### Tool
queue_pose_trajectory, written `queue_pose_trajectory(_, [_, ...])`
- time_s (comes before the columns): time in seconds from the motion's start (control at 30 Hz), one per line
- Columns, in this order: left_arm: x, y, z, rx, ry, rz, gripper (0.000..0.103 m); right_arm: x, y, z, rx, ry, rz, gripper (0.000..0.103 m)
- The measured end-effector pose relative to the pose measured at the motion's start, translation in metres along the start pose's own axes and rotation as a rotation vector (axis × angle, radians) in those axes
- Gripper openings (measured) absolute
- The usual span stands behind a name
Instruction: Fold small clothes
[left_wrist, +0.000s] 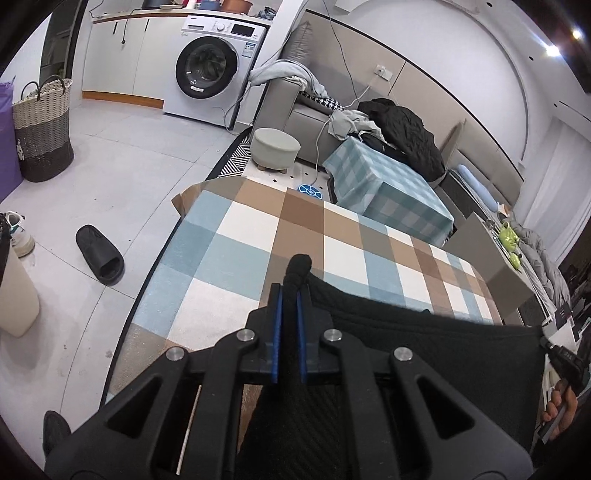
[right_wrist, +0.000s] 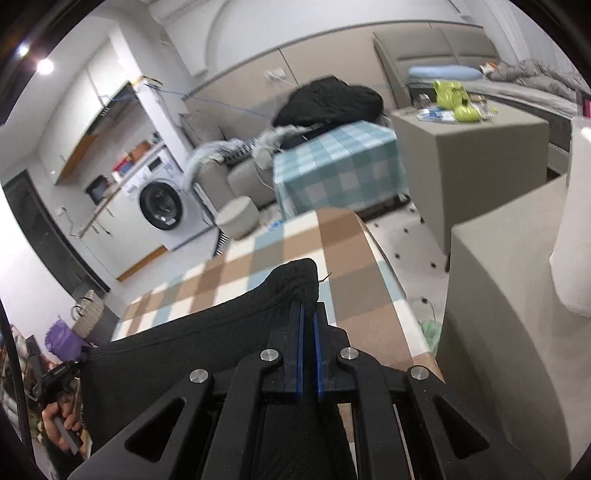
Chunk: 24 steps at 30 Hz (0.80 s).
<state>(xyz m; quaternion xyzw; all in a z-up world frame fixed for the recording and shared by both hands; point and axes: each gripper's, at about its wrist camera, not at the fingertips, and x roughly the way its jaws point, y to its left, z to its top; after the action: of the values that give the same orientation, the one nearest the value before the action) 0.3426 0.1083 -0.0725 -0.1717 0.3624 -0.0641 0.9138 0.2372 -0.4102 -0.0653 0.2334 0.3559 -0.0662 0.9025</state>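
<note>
A black textured garment (left_wrist: 424, 354) is held stretched in the air above the table with the checked cloth (left_wrist: 258, 236). My left gripper (left_wrist: 290, 295) is shut on its left corner, which sticks out past the blue pads. My right gripper (right_wrist: 308, 314) is shut on the garment's (right_wrist: 207, 332) other corner above the checked cloth (right_wrist: 258, 266). Each gripper shows at the far side edge of the other's view. The garment's lower part is hidden behind the gripper bodies.
A black slipper (left_wrist: 99, 258) and a woven basket (left_wrist: 42, 129) are on the floor to the left. A washing machine (left_wrist: 214, 66), round stool (left_wrist: 275, 146), sofa with clothes, and teal checked box (left_wrist: 384, 184) lie beyond. Grey boxes (right_wrist: 498, 332) stand at the right.
</note>
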Motion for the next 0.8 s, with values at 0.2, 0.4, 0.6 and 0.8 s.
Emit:
queue_pose_trajectory(0.2, [0.001, 0.006, -0.011, -0.008, 0.081, 0.082, 0.036, 0.027, 0.001, -0.017, 0.021, 0.199, -0.048, 0.022])
queue_pose_trajectory(0.4, [-0.048, 0.003, -0.049, 0.063, 0.07, 0.122, 0.064, -0.007, 0.004, -0.057, -0.013, 0.262, 0.011, 0.038])
queue_pose_trajectory(0.6, [-0.104, 0.007, -0.111, 0.07, 0.107, 0.14, 0.067, -0.059, 0.002, -0.111, 0.031, 0.327, 0.124, 0.044])
queue_pose_trajectory(0.8, [-0.151, 0.012, -0.169, 0.015, 0.131, 0.104, 0.069, -0.098, -0.001, -0.154, -0.002, 0.328, 0.114, 0.056])
